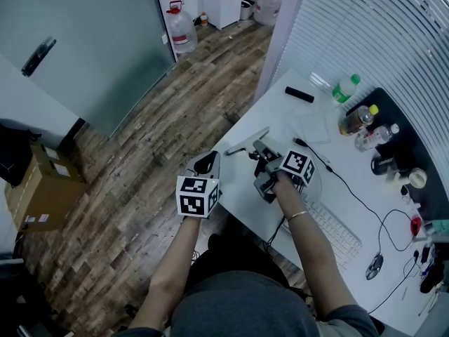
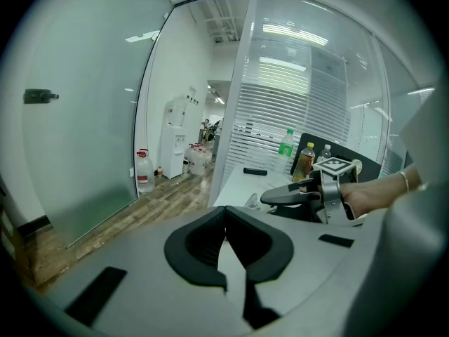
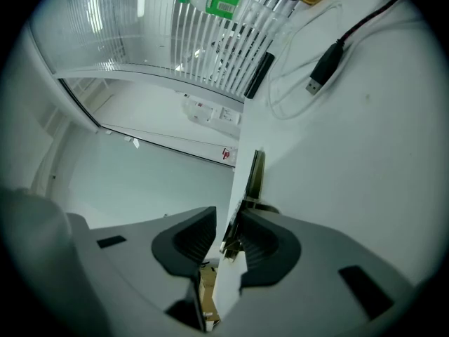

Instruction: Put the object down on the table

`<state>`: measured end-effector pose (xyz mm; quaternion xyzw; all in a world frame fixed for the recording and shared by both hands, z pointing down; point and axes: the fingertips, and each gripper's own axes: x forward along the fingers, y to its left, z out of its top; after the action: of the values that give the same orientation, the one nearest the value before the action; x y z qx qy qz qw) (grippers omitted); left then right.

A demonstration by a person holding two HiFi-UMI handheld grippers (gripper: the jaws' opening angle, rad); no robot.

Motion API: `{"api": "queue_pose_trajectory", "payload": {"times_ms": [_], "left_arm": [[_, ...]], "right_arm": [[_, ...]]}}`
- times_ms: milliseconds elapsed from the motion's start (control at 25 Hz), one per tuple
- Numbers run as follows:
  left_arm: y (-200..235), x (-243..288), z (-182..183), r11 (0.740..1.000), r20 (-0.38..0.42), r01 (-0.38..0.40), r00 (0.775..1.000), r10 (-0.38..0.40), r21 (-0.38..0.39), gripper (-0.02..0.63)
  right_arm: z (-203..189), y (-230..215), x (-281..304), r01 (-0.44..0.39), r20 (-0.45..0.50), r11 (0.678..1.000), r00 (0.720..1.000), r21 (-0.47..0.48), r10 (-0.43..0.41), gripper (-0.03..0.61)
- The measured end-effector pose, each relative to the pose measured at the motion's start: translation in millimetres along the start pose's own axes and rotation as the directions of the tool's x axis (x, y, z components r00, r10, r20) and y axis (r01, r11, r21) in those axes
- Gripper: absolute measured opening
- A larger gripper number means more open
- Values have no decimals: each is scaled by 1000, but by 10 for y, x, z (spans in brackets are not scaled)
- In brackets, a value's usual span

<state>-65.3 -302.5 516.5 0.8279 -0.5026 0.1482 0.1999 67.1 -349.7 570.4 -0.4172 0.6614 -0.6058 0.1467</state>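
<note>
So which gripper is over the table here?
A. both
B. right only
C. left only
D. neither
B: the right gripper is above the white table, while the left gripper sits off its edge, over the wood floor.

White table (image 1: 277,114) carries bottles (image 1: 356,120), keyboard (image 1: 335,232), mouse (image 1: 376,265), cable (image 1: 353,192).

Bottles (image 1: 359,120) stand beyond the keyboard (image 1: 338,234) on the table (image 1: 278,115).

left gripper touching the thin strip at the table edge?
Apart. Left gripper view: the left gripper is shut on nothing, with open space ahead. Head view: a gap separates it from the thin strip at the right gripper.
</note>
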Motion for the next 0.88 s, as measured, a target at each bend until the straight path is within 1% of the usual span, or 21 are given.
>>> {"api": "queue_pose_trajectory", "payload": {"times_ms": [360,400,440,520,880], "left_arm": [[-35,-35,-20,1000,-2,5,1000,-5,1,23],[-38,-40,-20,1000,-2,6,1000,-6,2,23],[-39,-44,-19,1000,-2,7,1000,-7,3,23],[-39,-48,-22,1000,-4,8,1000,-8,5,23],[-116,-52,-79,999,-13,30,999,-30,15,23]], "right_arm": [[-9,-8,-50,-9,8,999,1000,34,9,133],[-13,-29,-64,-1,9,999,1000,40,1,143],[-19,-50,-79,7,8,999,1000,46,-8,176],[-39,-69,-109,15,7,998,1000,54,-16,179],[-162,-16,-252,19,1,1000,1000,18,-19,186]]}}
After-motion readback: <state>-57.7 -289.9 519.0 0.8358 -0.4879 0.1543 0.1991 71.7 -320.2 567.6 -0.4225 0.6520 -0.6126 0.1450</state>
